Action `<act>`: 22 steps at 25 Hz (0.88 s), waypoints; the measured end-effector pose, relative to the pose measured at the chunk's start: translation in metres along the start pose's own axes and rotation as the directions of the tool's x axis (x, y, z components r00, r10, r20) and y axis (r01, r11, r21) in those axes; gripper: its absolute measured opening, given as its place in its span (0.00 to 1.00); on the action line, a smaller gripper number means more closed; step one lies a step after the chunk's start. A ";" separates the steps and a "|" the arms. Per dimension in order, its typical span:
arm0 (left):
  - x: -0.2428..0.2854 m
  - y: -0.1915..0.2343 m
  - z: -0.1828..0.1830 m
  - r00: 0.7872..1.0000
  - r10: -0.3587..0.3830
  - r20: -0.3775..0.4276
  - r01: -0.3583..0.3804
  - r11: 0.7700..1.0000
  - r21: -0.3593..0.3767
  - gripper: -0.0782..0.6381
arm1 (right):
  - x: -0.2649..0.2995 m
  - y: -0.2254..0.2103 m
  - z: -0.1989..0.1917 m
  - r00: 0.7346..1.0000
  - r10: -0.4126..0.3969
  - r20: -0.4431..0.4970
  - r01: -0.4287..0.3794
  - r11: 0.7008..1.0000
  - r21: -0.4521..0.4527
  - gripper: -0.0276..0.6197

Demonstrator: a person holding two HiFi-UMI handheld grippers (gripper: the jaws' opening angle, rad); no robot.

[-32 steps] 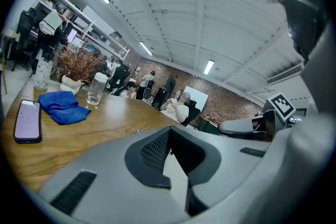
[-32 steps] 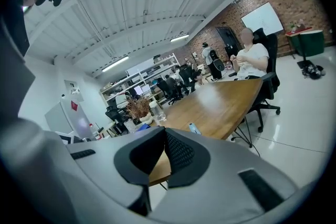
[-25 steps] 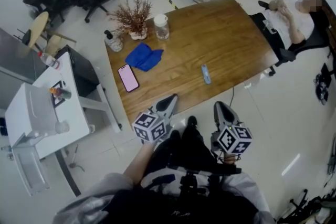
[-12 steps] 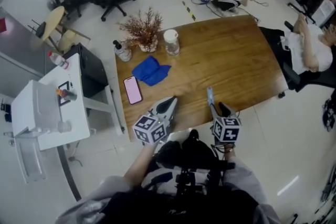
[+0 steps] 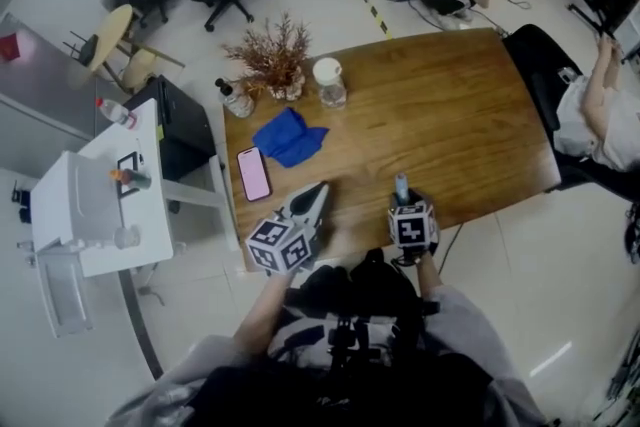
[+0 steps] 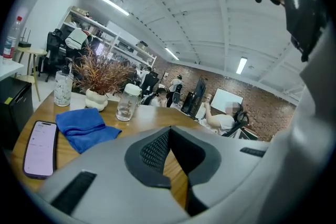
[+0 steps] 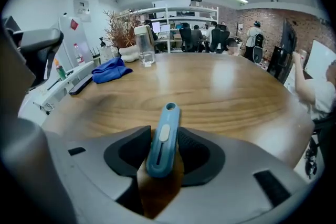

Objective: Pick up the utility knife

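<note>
The blue utility knife lies on the wooden table near its front edge, pointing away from me. My right gripper tilts down over it, jaws open, a pad on each side of the handle and neither pressing on it. From the head view only the knife's far end shows ahead of the right gripper. My left gripper hovers over the front edge to the left, shut with nothing in it.
A pink phone and a blue cloth lie at the table's left. A glass jar, a dried plant in a pot and a pump bottle stand at the far left corner. A white cart is at left; a seated person at right.
My right gripper has come forward and down from off the table's edge and now straddles the knife with its jaws apart. The left gripper has shifted slightly over the edge.
</note>
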State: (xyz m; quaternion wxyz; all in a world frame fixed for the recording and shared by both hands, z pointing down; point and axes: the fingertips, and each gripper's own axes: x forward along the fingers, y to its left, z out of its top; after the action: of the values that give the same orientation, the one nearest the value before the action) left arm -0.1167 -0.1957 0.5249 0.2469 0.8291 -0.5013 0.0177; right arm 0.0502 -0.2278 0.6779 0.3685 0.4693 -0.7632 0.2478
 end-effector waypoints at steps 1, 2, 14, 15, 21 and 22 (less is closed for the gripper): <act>0.000 0.001 -0.001 1.000 0.004 -0.004 -0.004 1.000 0.000 0.12 | 0.002 -0.002 -0.001 1.000 -0.013 0.003 0.013 1.000 -0.010 0.32; 0.001 0.001 -0.002 1.000 0.006 -0.007 -0.006 1.000 -0.001 0.12 | 0.002 -0.003 -0.001 1.000 -0.021 0.012 0.021 1.000 -0.018 0.32; 0.008 -0.008 -0.006 1.000 -0.020 -0.017 0.020 1.000 -0.008 0.12 | -0.017 -0.009 0.014 0.990 0.056 0.133 -0.081 0.977 0.196 0.29; 0.009 -0.009 -0.006 0.999 -0.028 -0.018 0.028 1.000 -0.012 0.12 | -0.023 -0.009 0.020 0.984 0.068 0.163 -0.102 0.971 0.215 0.29; 0.010 -0.023 -0.009 0.992 -0.127 -0.016 0.127 0.992 -0.023 0.12 | -0.078 -0.008 0.059 0.939 0.091 0.332 -0.176 0.955 0.237 0.29; 0.012 -0.026 -0.009 0.990 -0.140 -0.016 0.140 0.990 -0.022 0.12 | -0.088 -0.007 0.065 0.929 0.095 0.357 -0.187 0.954 0.235 0.29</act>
State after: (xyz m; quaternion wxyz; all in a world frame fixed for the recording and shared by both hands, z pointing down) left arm -0.0873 -0.1919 0.5257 0.2606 0.8594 -0.4398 0.0024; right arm 0.0606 -0.2314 0.5692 0.1455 0.4937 -0.8074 0.2885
